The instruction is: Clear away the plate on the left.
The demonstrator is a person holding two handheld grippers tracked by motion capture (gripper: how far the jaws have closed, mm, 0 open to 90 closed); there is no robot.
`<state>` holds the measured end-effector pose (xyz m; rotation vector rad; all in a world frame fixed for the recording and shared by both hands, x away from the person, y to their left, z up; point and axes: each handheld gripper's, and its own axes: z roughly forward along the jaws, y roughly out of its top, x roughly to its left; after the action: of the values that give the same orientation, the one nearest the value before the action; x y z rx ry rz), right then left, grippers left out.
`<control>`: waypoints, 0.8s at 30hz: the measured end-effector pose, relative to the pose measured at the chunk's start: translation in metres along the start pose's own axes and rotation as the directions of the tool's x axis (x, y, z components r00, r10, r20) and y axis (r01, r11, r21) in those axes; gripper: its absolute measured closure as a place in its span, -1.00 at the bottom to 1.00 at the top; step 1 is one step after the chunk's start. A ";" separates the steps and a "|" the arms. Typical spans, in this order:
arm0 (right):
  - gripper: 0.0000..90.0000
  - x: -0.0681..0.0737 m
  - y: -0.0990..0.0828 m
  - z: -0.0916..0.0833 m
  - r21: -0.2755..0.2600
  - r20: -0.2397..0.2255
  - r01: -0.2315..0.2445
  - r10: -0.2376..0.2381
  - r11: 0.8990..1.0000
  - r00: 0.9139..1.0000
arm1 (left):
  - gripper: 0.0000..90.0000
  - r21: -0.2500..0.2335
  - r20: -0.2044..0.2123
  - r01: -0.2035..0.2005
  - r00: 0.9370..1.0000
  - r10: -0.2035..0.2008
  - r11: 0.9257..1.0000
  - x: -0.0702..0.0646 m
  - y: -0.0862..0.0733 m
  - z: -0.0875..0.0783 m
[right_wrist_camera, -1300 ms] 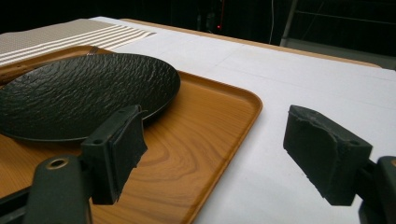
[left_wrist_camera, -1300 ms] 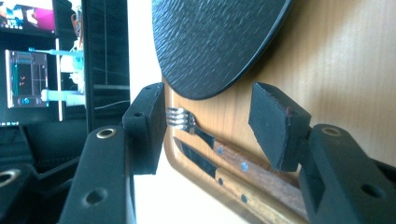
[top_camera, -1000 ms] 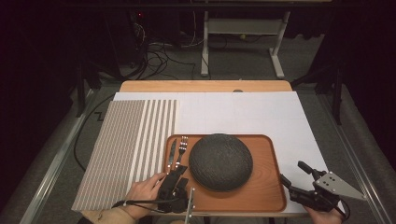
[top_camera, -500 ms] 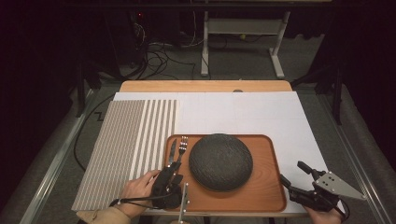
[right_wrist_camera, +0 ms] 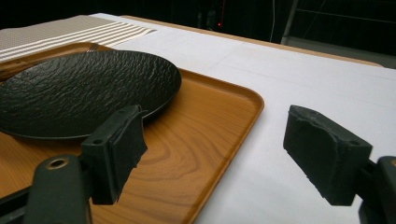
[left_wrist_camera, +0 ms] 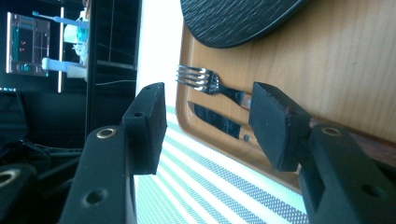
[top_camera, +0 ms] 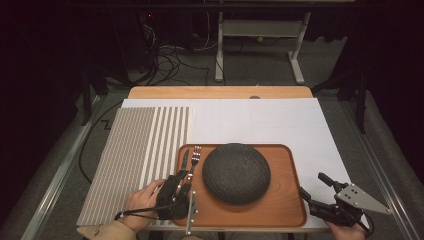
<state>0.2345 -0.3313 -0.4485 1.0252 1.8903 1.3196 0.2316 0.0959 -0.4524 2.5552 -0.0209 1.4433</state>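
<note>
Left gripper (left_wrist_camera: pixel 205 121) jaws gape, seemingly clear, over the tray's (left_wrist_camera: pixel 327 70) edge.

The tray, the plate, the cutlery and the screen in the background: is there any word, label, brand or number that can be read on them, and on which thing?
None can be read.
Wooden tray, dark plate, fork, knife: no print visible.
Striped placemat: stripes, no text.
Screen in the left gripper view: small red marks, too blurred to read.
</note>
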 end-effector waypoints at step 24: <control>-0.52 0.001 0.000 0.001 0.006 -0.002 0.003 -0.003 1.000 1.000 | -0.03 0.021 -0.018 0.068 0.998 -0.067 0.997 0.013 -0.022 0.001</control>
<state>0.2354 -0.3300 -0.4486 1.0243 1.8976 1.3152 0.2413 0.1186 -0.4460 2.5349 0.0836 1.4480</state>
